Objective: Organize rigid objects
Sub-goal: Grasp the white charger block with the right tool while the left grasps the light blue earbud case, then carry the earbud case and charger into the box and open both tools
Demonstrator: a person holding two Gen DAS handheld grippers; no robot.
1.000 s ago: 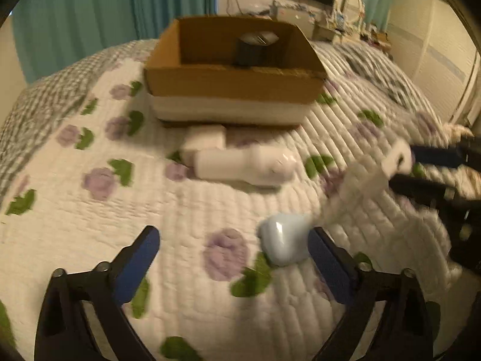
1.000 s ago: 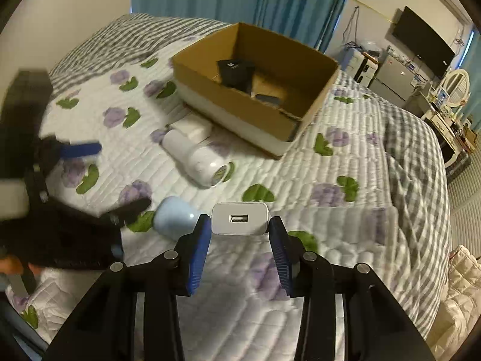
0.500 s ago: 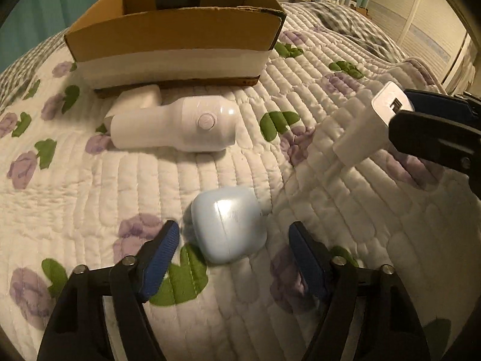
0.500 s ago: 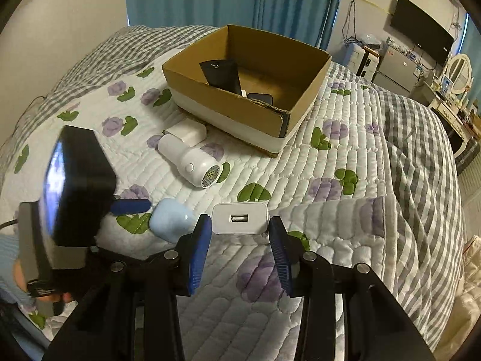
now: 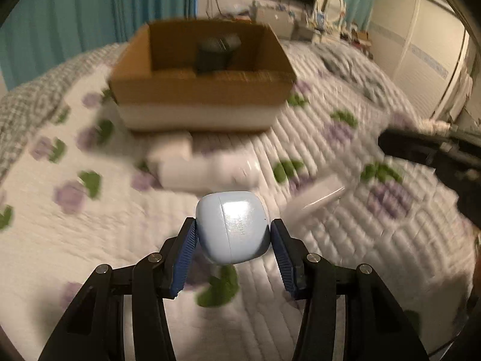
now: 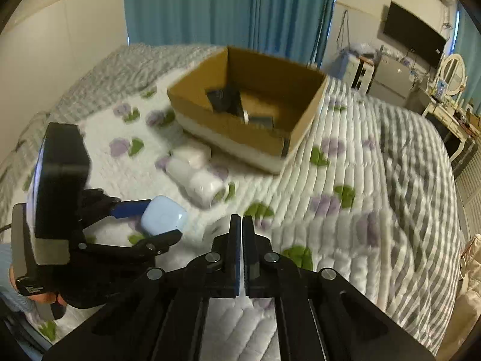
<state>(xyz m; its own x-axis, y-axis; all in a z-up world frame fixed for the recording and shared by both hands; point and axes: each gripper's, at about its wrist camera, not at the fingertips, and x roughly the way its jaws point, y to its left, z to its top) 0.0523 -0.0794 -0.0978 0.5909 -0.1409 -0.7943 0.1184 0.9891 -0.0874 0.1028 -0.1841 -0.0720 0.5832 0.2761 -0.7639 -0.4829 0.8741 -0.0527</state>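
Observation:
My left gripper (image 5: 234, 234) is shut on a pale blue rounded case (image 5: 233, 227) and holds it above the quilt; the case also shows in the right wrist view (image 6: 163, 216). My right gripper (image 6: 242, 221) is shut and empty. The white USB charger (image 5: 312, 201) lies on the quilt to the right of the case, blurred. A white cylindrical device (image 5: 207, 170) and a small white block (image 5: 171, 149) lie in front of the open cardboard box (image 5: 201, 90), which holds dark items (image 5: 215, 52).
The bed has a white quilt with purple flowers (image 6: 330, 147) and a grey checked blanket (image 6: 421, 156) on the right. Blue curtains hang behind. A dresser, mirror and TV stand at the far right of the room.
My left gripper closed on the blue case and lifted it. My right gripper let go of the white charger, which now lies on the quilt, and shut empty.

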